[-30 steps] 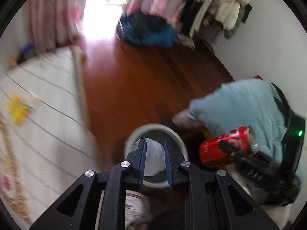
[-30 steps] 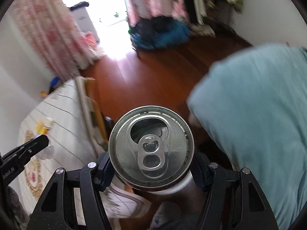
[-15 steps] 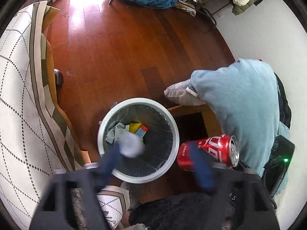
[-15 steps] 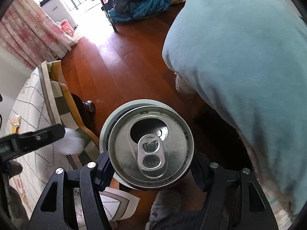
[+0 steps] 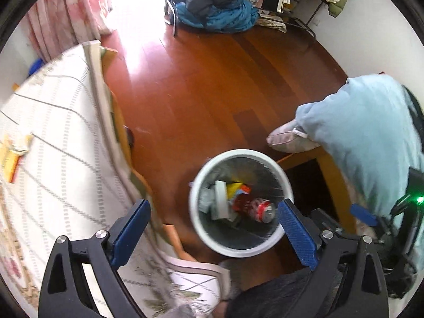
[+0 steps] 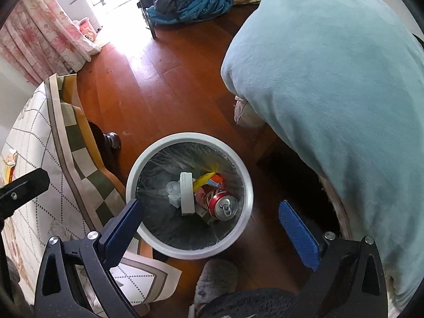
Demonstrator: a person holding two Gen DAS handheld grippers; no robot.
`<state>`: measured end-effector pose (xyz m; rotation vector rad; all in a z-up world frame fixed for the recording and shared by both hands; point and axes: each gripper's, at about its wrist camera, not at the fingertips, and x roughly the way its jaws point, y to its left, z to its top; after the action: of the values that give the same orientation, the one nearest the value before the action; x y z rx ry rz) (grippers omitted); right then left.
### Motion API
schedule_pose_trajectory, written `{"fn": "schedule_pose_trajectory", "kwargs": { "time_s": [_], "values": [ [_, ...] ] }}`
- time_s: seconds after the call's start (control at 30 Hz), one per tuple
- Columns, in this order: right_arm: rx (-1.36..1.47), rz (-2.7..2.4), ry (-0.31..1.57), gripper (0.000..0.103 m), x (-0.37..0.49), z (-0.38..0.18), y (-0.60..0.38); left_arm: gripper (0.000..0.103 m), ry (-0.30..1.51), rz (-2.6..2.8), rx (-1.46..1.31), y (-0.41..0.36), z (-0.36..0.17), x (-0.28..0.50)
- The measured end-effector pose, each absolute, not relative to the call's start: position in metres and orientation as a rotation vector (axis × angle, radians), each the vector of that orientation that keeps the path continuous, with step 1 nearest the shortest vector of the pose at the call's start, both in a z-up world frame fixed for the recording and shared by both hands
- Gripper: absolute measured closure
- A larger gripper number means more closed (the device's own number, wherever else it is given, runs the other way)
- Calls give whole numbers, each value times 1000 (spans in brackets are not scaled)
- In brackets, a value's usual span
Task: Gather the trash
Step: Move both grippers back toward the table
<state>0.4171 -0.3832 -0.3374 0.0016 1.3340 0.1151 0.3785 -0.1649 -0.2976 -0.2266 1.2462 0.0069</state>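
Note:
A white round bin (image 5: 201, 180) with a dark liner stands on the wood floor; it also shows in the right wrist view (image 6: 185, 139). Inside lie a red soda can (image 5: 262, 209) (image 6: 222, 205), a white cup (image 5: 220, 204) (image 6: 186, 196) and orange and yellow wrappers (image 6: 209, 179). My left gripper (image 5: 214, 235) is open and empty above the bin's near rim. My right gripper (image 6: 212, 233) is open and empty above the bin's near rim. The right gripper's blue finger (image 5: 363, 214) shows at the right of the left wrist view.
A table with a patterned white cloth (image 5: 53, 159) (image 6: 23, 143) stands left of the bin, with a yellow packet (image 5: 10, 159) on it. A person's light blue leg (image 6: 331, 92) and slipper (image 5: 286, 140) are at the right. Blue bedding (image 5: 220, 13) lies far back.
My left gripper opened and dropped the white cup into the bin. My right gripper opened and dropped the red can into the bin. Both now stand open and empty.

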Motion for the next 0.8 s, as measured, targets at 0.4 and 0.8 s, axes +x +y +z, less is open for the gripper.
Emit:
{"fn": "schedule_pose_trajectory", "kwargs": {
  "time_s": [0.4, 0.8],
  "values": [
    [-21, 133, 1256, 0, 385, -274, -377, 3, 1107, 142, -104, -154, -232, 335],
    [2, 240, 1128, 0, 378, -183, -323, 3, 966, 395, -186, -50, -170, 304]
  ]
}}
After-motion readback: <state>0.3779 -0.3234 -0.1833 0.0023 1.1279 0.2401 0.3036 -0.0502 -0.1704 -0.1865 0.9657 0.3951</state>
